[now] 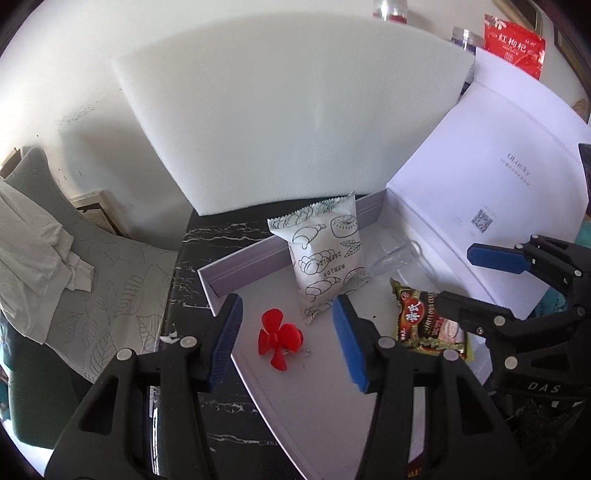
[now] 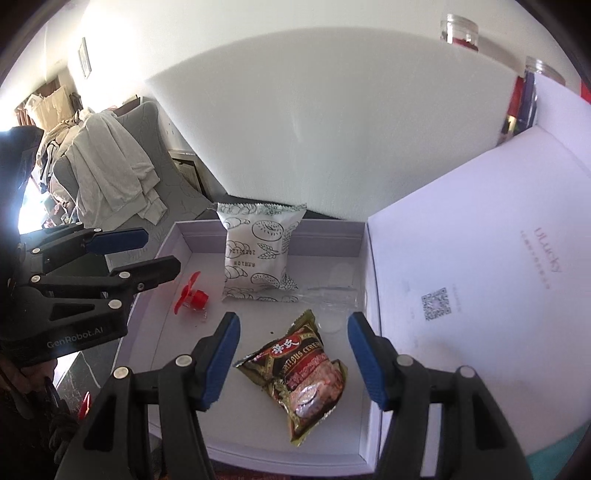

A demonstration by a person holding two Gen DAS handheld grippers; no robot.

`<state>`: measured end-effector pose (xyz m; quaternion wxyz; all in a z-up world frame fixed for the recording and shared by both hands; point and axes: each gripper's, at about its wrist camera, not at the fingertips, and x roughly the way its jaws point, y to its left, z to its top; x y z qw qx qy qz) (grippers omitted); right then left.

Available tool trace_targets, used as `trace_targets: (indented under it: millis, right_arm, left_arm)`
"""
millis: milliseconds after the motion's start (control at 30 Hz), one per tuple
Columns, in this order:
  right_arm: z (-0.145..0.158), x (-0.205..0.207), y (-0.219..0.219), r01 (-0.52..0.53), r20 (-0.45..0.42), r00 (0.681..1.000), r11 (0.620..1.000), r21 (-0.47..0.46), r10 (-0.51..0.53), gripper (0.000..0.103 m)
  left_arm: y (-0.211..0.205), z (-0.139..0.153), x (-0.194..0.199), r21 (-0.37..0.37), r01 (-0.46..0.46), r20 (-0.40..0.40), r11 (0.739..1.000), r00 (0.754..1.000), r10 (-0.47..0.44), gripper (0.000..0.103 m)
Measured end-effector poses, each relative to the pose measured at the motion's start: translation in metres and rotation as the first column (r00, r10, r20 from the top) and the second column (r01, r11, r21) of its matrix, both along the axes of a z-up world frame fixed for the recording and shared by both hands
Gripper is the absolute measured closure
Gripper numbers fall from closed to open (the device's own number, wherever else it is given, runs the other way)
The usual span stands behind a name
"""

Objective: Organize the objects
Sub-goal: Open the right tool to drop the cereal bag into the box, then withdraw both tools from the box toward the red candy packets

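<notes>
1. The surface point(image 1: 207, 254) is black stone with white veining; it shows left of centre and along the bottom in the left wrist view.
2. A shallow white box point(image 1: 236, 271) rests directly on it and fills the middle of both views; its open lid point(image 2: 461, 258) spreads toward the right of the frame.
3. A thick white foam sheet point(image 1: 280, 125) stands on the surface at the box's far side and fills the upper middle.
4. A small white scrap point(image 1: 170, 336) lies on the dark stone, just left of the box's near wall.
5. Jars point(image 2: 460, 33) and a red packet point(image 1: 515, 46) stand in the upper right, behind the foam and lid; their bases are hidden.
</notes>
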<state>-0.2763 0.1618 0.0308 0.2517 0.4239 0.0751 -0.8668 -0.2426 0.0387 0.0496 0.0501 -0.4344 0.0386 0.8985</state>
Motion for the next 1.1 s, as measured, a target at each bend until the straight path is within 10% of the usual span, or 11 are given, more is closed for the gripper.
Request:
trace_targets:
  millis: [1100]
  right_arm:
    - [0.075,0.131,0.023,0.028,-0.179,0.983,1.000,-0.007,-0.029,0.036]
  left_arm:
    - [-0.010,0.060,0.107,0.027,0.001,-0.157,1.000,0.988,0.003,0.044]
